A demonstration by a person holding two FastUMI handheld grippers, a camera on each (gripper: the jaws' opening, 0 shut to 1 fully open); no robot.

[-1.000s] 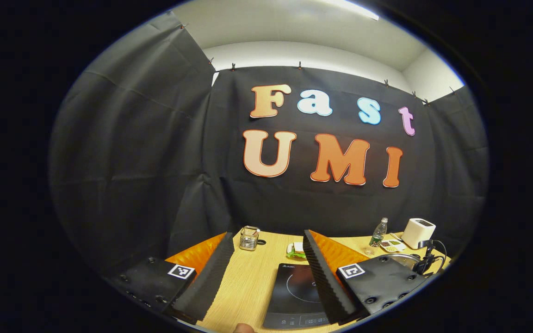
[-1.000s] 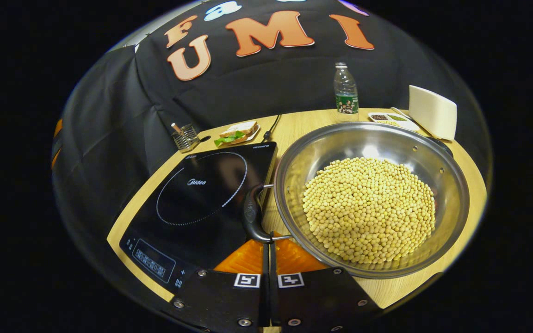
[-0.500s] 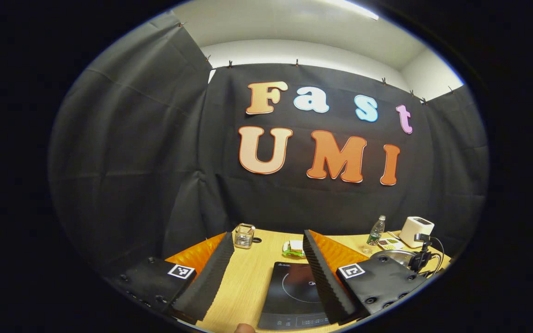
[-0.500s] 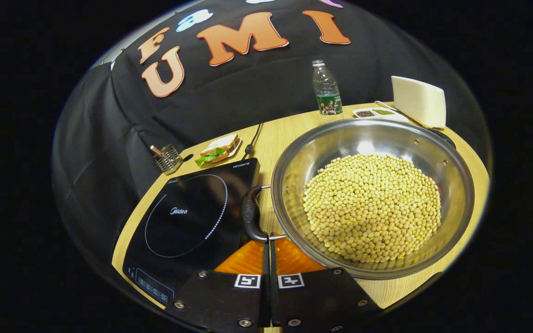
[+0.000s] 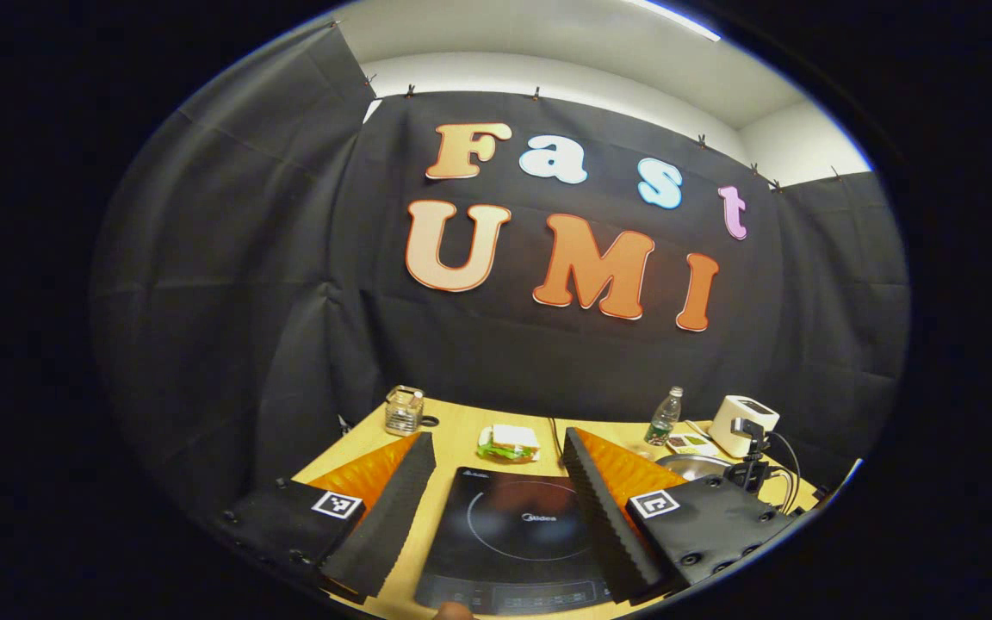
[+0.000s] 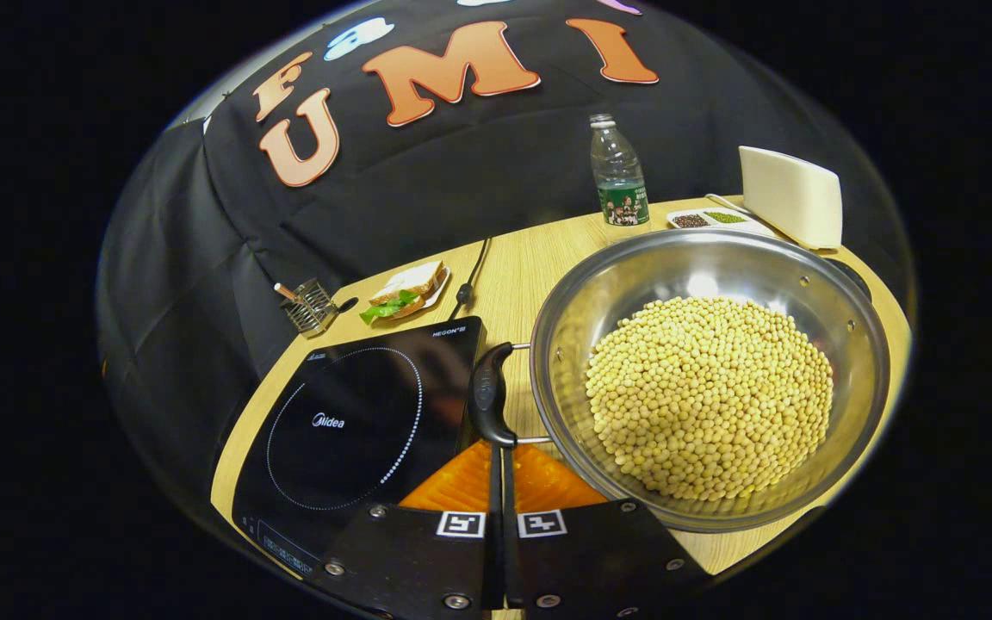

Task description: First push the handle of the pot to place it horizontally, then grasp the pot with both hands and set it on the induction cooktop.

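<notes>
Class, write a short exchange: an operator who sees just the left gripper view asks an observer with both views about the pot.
Operator: I can barely see the pot. What is in it?
Observer: A heap of yellow beans covers its bottom.
Operator: And what is the right gripper doing?
Observer: It is shut, with its tips at the near end of the pot's black handle.
</notes>
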